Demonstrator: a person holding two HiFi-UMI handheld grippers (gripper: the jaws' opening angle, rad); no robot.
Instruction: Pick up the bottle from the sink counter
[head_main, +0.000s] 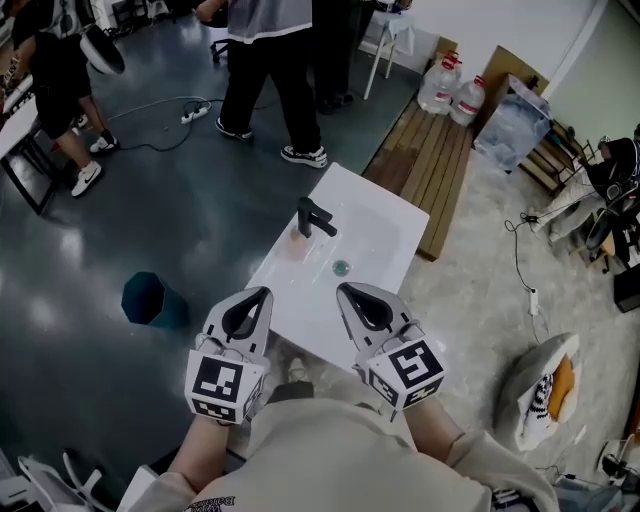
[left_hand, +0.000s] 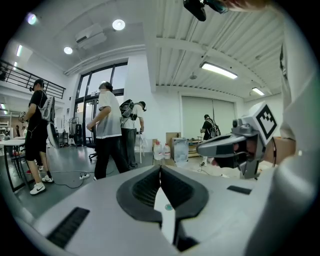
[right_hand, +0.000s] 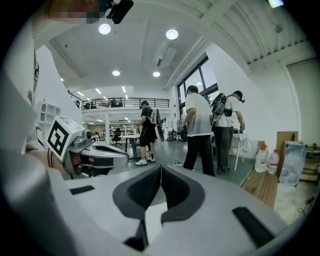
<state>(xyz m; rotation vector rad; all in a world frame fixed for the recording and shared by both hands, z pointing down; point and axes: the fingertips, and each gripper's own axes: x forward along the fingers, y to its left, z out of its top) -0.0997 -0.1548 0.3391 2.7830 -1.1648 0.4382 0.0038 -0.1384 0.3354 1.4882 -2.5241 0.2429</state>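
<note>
Hovering side by side over near edge of white sink counter (head_main: 385, 215), left gripper (head_main: 262, 292) and right gripper (head_main: 343, 290) are carrying nothing, jaws together; small pinkish bottle (head_main: 297, 244) is sitting just beside black faucet (head_main: 314, 218), untouched.

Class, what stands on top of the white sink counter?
The sink counter bears a black faucet, a small pinkish bottle beside it, and a greenish drain. The left hand-held gripper and right hand-held gripper cover part of its near edge.
</note>
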